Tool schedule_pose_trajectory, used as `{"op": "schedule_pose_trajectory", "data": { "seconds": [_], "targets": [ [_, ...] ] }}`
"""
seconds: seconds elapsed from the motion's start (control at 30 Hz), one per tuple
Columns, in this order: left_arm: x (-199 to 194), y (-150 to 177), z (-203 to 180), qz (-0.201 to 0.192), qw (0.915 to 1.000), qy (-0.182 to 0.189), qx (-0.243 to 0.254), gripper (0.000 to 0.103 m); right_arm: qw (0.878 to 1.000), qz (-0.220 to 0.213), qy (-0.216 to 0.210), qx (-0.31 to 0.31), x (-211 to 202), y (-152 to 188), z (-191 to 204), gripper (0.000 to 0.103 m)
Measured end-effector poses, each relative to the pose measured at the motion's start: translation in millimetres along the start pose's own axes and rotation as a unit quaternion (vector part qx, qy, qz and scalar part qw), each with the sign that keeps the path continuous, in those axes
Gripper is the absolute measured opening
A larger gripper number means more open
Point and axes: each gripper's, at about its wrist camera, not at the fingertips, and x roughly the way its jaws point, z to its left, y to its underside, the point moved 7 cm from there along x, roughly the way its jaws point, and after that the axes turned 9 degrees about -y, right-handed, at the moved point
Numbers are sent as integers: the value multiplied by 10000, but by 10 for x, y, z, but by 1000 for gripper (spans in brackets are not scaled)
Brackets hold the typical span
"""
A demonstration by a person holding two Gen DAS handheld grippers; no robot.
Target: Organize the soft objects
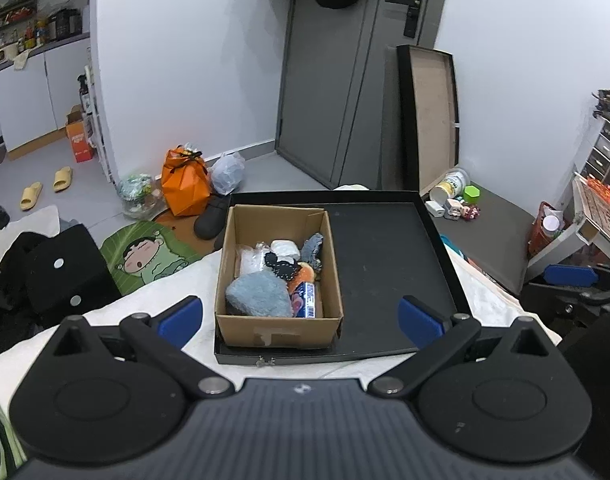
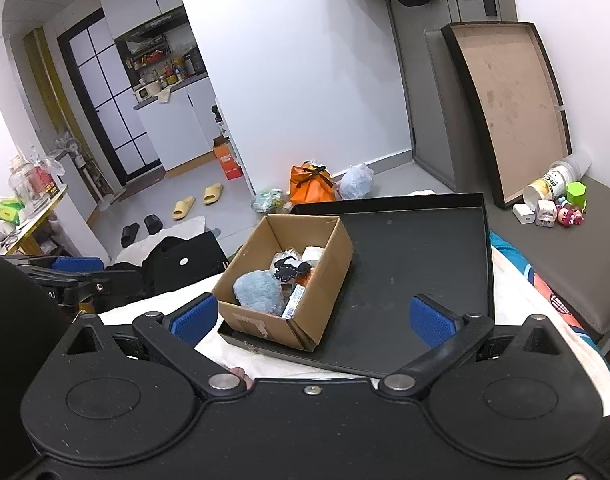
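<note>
Both grippers hang wide open with nothing in them: left gripper (image 1: 301, 318) and right gripper (image 2: 315, 318), blue pads spread apart. Ahead, the cardboard box (image 1: 279, 326) sits in the near-left corner of the black tray (image 1: 385, 264). Inside it, a fuzzy blue cloth (image 1: 259, 294) lies at the front, with a black-and-white sock (image 2: 289, 270) and white bits behind.

Open claw over a packed box

The right claw (image 2: 313, 318) gapes wide and empty; just ahead of its left pad, the box (image 2: 321, 280) sits on a black tray (image 2: 425, 264), holding a blue fluffy cloth (image 2: 259, 290) nearest, a black-and-white piece (image 2: 287, 270) and a white roll (image 2: 315, 254) behind.
</note>
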Motion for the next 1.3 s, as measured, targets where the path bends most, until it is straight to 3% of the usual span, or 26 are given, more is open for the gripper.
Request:
{"op": "schedule_pose_trajectory", "data": {
  "seconds": [1.3],
  "targets": [
    [-49,19,-18,-98,9998,114,-91,103,9999,151,61,13,10,-14,42,103]
  ]
}}
